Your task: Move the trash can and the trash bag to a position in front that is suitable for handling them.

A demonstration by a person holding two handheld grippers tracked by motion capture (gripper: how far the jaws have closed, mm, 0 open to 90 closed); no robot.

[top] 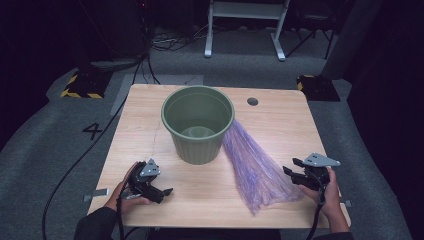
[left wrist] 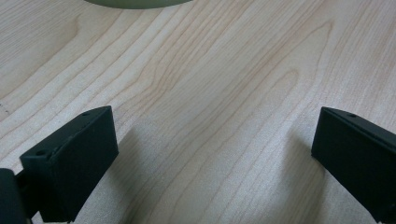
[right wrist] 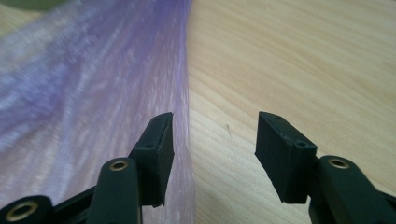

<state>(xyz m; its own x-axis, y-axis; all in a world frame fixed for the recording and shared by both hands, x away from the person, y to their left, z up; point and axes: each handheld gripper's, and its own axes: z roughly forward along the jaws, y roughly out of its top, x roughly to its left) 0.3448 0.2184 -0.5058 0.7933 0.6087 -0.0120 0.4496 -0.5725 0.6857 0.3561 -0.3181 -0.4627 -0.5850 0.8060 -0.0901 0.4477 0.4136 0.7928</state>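
Counter point(top: 150, 125) of pale wood carries my green bucket point(top: 198, 123), standing upright near the far middle. Purple plastic bag point(top: 255, 165) fans from the bucket's right side toward the near edge. My right claw point(top: 292, 168) sits just beside the bag's right edge, released, gripping nothing. My left claw point(top: 159, 191) rests low at near left, spread wide over bare wood.
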